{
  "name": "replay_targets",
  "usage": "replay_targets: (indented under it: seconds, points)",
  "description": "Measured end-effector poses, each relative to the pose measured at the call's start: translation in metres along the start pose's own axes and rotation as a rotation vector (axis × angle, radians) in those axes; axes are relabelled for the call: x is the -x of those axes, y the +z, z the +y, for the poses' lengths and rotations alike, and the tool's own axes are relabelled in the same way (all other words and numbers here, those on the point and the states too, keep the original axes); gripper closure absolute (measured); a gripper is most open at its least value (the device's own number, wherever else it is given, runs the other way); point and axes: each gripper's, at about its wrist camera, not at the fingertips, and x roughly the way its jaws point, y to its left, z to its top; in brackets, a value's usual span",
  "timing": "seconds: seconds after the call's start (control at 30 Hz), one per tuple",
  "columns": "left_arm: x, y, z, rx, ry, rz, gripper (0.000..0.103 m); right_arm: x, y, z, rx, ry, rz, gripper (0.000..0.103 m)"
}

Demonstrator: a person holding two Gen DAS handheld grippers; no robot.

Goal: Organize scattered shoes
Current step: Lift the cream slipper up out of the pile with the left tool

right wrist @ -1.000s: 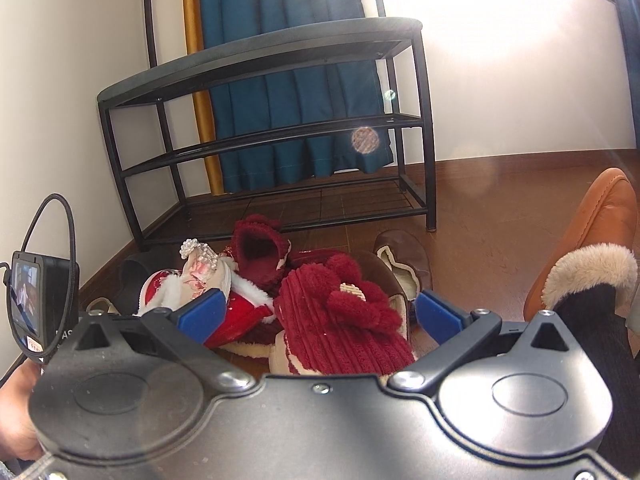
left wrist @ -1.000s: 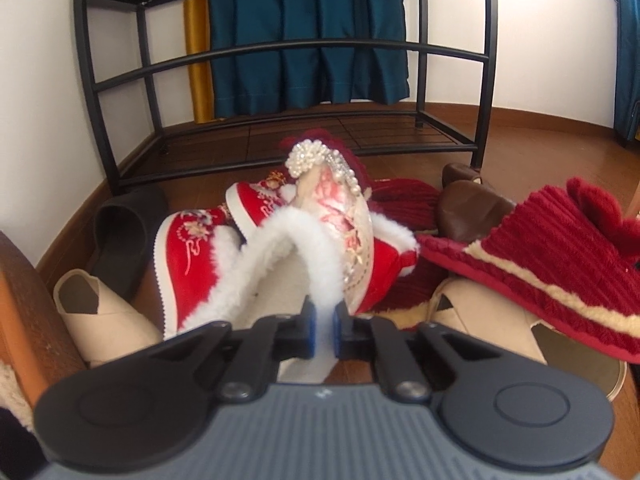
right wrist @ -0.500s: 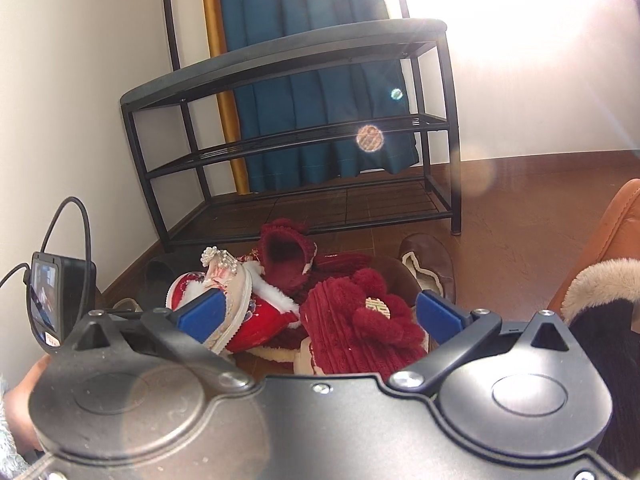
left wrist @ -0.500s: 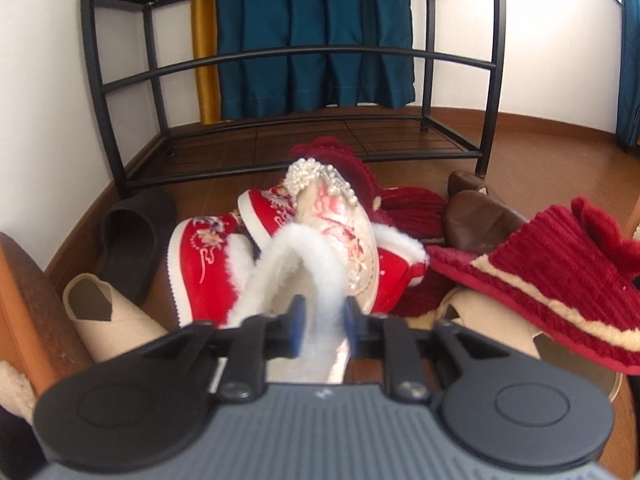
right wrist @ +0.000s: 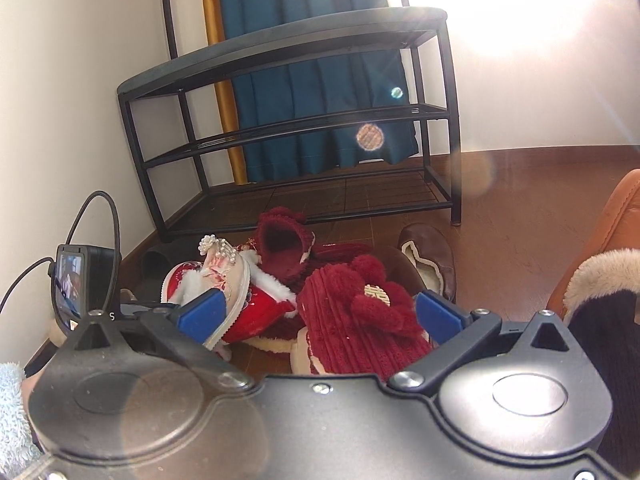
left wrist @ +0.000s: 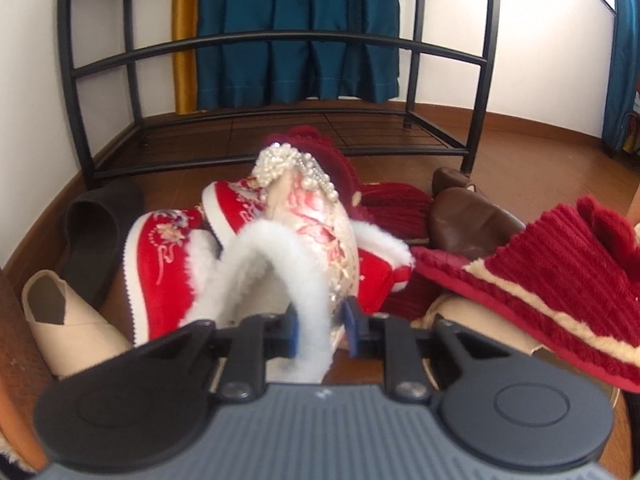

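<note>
The left tool (left wrist: pixel 322 326) has its two blue pads parted, one on each side of the white fur collar of the pearl shoe (left wrist: pixel 316 224); a gap shows between the right pad and the fur, so the pads bracket the collar rather than clamp it; the pearl shoe stands tilted on its side, pearl-trimmed toe up, leaning on a red boot (left wrist: pixel 168 252) and the second red boot (left wrist: pixel 240 208) behind it; a black slipper (left wrist: pixel 96 224) lies on the floor (left wrist: pixel 520 168) to the left near the wall; a beige shoe (left wrist: pixel 60 316) lies just in front of it; a brown shoe (left wrist: pixel 468 220) sits to the right, beside a dark red slipper (left wrist: pixel 392 204); a ribbed red slipper (left wrist: pixel 560 268) fills the right foreground over a pale sole.

The right tool (right wrist: pixel 316 312) is wide apart and holds nothing; it hangs above the ribbed red slipper (right wrist: pixel 360 320), whose pompoms and gold emblem show between the pads; the pearl shoe (right wrist: pixel 224 272) leans in the pile to the left, next to the left tool's camera screen; an open dark red slipper (right wrist: pixel 280 248) rests behind; a brown shoe (right wrist: pixel 432 260) lies to the right on the floor (right wrist: pixel 520 200).

The black rack (left wrist: pixel 280 40) stands against the wall behind the pile, shelves bare (right wrist: pixel 288 80); a blue curtain (left wrist: pixel 296 40) hangs behind it.
</note>
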Motion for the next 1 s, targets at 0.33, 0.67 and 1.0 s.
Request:
replay_targets:
  seconds: [0.33,0.67,1.0]
  points:
    - [0.006,-0.003,0.008,0.061,-0.002,-0.027,0.097,-0.001,-0.002,-0.003,0.003,0.001,0.0,0.0]
    - [0.039,0.012,0.027,0.109,-0.001,-0.087,0.097,0.003,0.002,0.002,0.0,0.022,-0.005,0.0]
    - [0.085,0.02,0.029,0.095,-0.032,-0.13,0.097,0.022,0.019,0.003,0.035,0.069,-0.024,0.0]
